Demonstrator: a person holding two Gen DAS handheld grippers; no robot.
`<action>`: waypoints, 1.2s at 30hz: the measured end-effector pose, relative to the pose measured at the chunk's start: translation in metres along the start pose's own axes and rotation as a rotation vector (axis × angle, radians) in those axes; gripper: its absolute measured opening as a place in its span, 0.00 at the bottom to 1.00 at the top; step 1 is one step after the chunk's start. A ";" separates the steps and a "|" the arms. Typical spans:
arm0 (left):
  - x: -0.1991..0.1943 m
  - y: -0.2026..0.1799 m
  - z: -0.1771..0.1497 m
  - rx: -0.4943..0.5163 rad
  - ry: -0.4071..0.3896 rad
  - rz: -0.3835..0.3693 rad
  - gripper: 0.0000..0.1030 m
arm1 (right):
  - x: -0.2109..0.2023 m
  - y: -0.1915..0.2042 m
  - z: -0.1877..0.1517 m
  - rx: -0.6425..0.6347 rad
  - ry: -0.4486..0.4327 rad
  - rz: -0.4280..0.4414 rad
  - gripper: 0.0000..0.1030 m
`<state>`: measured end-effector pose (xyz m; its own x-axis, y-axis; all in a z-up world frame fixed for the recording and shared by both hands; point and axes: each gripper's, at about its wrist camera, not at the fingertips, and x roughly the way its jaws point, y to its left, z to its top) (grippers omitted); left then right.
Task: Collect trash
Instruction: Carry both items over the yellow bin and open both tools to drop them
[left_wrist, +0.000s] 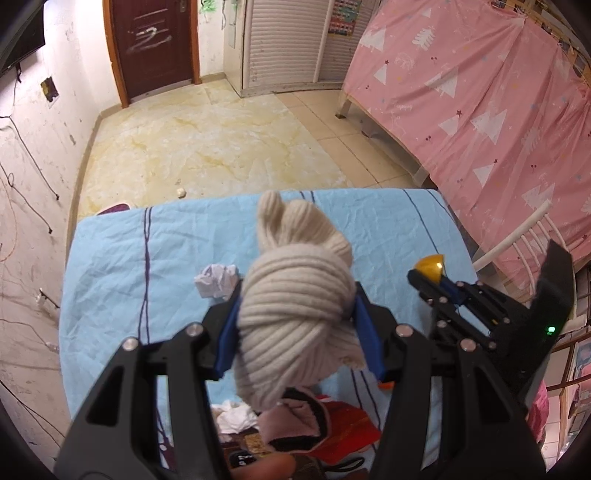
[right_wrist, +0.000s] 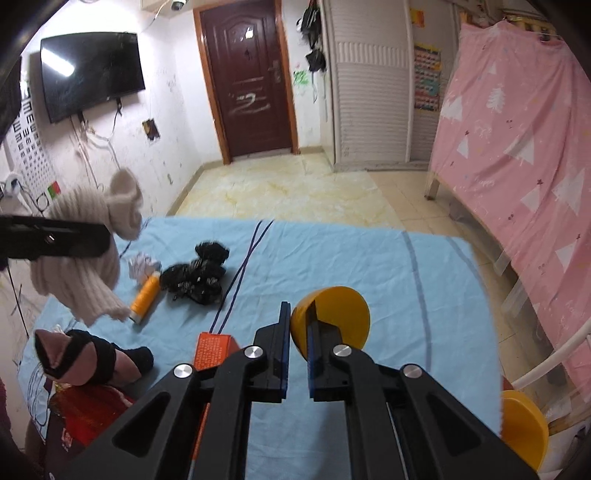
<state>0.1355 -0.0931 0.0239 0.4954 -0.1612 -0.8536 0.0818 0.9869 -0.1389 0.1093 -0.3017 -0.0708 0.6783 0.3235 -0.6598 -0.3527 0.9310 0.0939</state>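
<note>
Cream ribbed knit fills your left gripper (left_wrist: 295, 314): the blue pads are clenched on a soft, knotted woollen bundle (left_wrist: 291, 325) that hangs above the light blue sheet (left_wrist: 147, 266). Your right gripper (right_wrist: 297, 328) has its jaws pinched on the thin rim of a yellow plastic half-shell (right_wrist: 336, 317), a smooth, rigid dome shape, lifted off the cloth.

The trash itself looks to be the crumpled white paper ball (left_wrist: 216, 280), lying on the sheet at about ten o'clock from the left fingertips, just beyond the wool. In the right wrist view it sits at about ten o'clock too, touching the top of an orange thread spool (right_wrist: 146, 295) and just beside a fuzzy black tangle (right_wrist: 195, 277). An orange box (right_wrist: 214, 350) lies near the right gripper at nine o'clock.

By my judgement you are mid-collection with both hands full, and no bin shows in either view. The next move calls for setting down or dropping off what you carry. The paper is light and springy, so approach it from above with wide jaws, clear of the spool.
</note>
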 end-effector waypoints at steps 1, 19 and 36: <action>-0.001 -0.004 0.001 0.005 -0.002 0.001 0.51 | -0.005 -0.002 0.001 0.005 -0.009 0.001 0.01; 0.006 -0.155 -0.003 0.246 0.007 -0.054 0.51 | -0.101 -0.132 -0.061 0.212 -0.117 -0.140 0.01; 0.047 -0.298 -0.032 0.440 0.098 -0.121 0.51 | -0.105 -0.212 -0.144 0.354 -0.001 -0.205 0.02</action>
<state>0.1070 -0.3944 0.0094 0.3772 -0.2534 -0.8908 0.5034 0.8634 -0.0325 0.0199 -0.5571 -0.1291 0.7123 0.1248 -0.6906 0.0338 0.9768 0.2114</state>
